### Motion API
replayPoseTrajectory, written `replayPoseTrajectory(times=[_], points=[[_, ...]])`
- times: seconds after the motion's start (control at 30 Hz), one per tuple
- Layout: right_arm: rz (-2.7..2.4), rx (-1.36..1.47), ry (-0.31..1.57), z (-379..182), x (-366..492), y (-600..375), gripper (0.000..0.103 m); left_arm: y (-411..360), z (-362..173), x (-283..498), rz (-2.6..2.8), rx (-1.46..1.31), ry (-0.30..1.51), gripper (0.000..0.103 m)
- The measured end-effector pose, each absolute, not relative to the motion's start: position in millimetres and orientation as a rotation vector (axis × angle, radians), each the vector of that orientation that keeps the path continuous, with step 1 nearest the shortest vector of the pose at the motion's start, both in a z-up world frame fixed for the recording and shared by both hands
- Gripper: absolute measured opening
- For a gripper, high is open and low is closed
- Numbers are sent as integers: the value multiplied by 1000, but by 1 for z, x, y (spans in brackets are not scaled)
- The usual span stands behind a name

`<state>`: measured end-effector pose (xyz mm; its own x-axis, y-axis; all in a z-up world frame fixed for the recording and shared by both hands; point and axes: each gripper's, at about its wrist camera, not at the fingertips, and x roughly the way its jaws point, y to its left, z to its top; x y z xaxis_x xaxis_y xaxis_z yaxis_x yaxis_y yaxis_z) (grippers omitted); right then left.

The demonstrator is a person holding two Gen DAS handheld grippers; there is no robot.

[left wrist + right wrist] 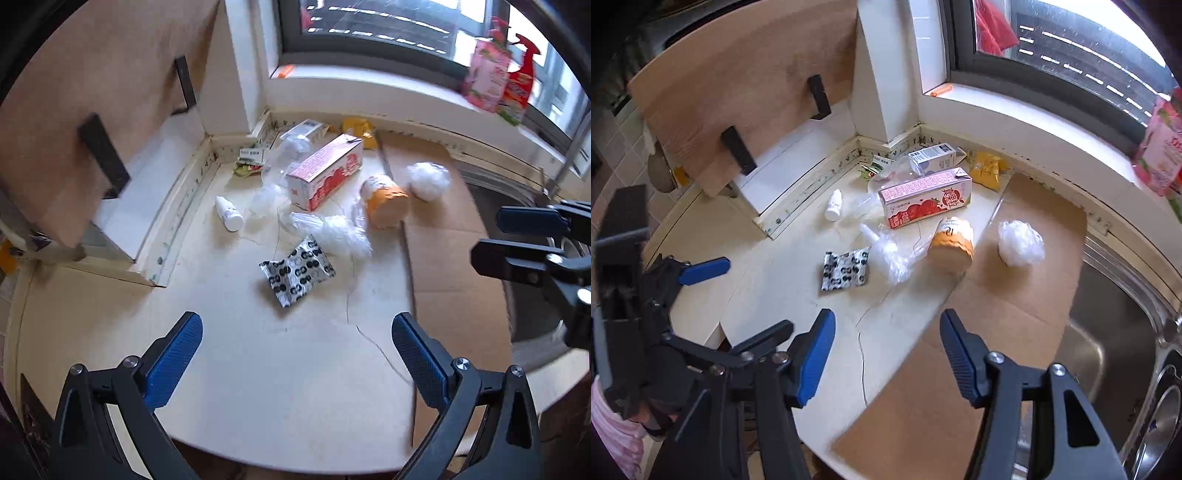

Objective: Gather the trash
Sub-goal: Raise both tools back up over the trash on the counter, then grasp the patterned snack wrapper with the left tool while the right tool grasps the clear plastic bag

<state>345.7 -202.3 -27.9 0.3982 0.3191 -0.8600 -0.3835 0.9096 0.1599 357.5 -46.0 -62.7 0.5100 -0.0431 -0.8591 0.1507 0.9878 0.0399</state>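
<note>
The trash lies in a heap on the table (pixel 798 373) near the window corner: a pink carton (pixel 925 201), an orange cup (pixel 951 242), crumpled clear plastic (pixel 890 254). Both left tongs (pixel 297 354) and right tongs (pixel 886 354) hang above it, empty, jaws apart. The thin plastic may slip from a grip. Items behind the carton are hard to identify.

cut off: pink pouch (pixel 1161 155) at right edge | hidden: green wrapper (pixel 246 169) partly behind bag
</note>
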Motion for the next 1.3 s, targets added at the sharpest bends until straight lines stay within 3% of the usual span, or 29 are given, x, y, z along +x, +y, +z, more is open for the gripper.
replayPoseTrajectory(times=[0.2, 0.4, 0.7, 0.9, 1.03, 1.3], points=[[491, 34, 1142, -63, 394, -208, 45, -40, -114, 418, -89, -20, 1127, 102], [527, 113, 1187, -87, 417, -209, 45, -42, -154, 451, -48, -29, 1198, 101], [565, 146, 1218, -106, 434, -199, 45, -39, -173, 471, -34, -39, 1217, 99], [578, 142, 1229, -114, 442, -189, 45, -35, -177, 474, -41, -45, 1221, 85], [581, 136, 1239, -120, 447, -180, 45, -32, -172, 470, -50, -50, 1210, 68], [560, 51, 1209, -125, 452, -159, 45, -8, -167, 454, -33, -107, 1200, 60]])
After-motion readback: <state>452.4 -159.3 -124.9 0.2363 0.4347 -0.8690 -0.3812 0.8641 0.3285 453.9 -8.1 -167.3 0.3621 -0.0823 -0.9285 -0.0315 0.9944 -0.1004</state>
